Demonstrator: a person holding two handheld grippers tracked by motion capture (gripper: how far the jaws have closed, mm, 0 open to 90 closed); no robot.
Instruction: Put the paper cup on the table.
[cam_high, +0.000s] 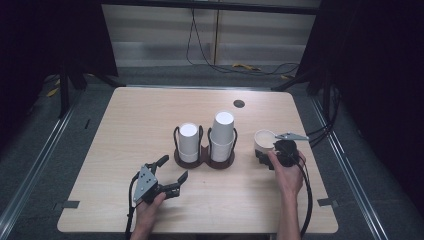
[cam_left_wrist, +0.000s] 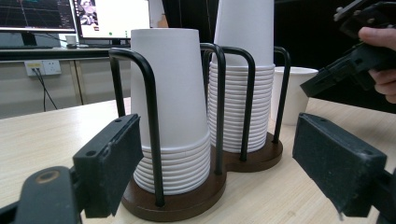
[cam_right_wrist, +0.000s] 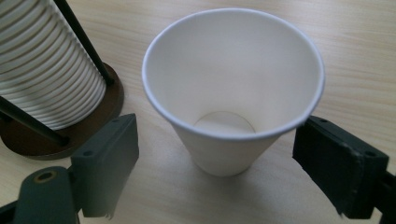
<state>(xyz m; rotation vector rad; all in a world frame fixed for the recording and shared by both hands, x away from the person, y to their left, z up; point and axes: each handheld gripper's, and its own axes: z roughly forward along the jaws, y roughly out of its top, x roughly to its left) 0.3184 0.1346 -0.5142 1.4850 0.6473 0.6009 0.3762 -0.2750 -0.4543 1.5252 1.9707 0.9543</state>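
Observation:
An upright, empty white paper cup (cam_high: 263, 139) (cam_right_wrist: 232, 93) stands on the table, to the right of the holder. My right gripper (cam_high: 264, 156) (cam_right_wrist: 215, 175) hangs over it with one black pad on each side of the cup's lower wall. A gap shows on the left side, so it is open. Two stacks of upside-down white cups, a shorter one (cam_high: 189, 141) (cam_left_wrist: 173, 107) and a taller one (cam_high: 222, 134) (cam_left_wrist: 243, 79), sit in a black-wire holder with a brown base (cam_high: 206, 161) (cam_left_wrist: 187, 200). My left gripper (cam_high: 174, 168) (cam_left_wrist: 215, 172) is open and empty, level with the table and facing the shorter stack.
The wooden table (cam_high: 150, 115) has a small dark round hole (cam_high: 239, 103) near its far edge. Cables (cam_high: 240, 66) lie on the floor behind it. In the left gripper view, the right hand (cam_left_wrist: 380, 56) and its gripper reach in from the upper right, beside the single cup (cam_left_wrist: 294, 93).

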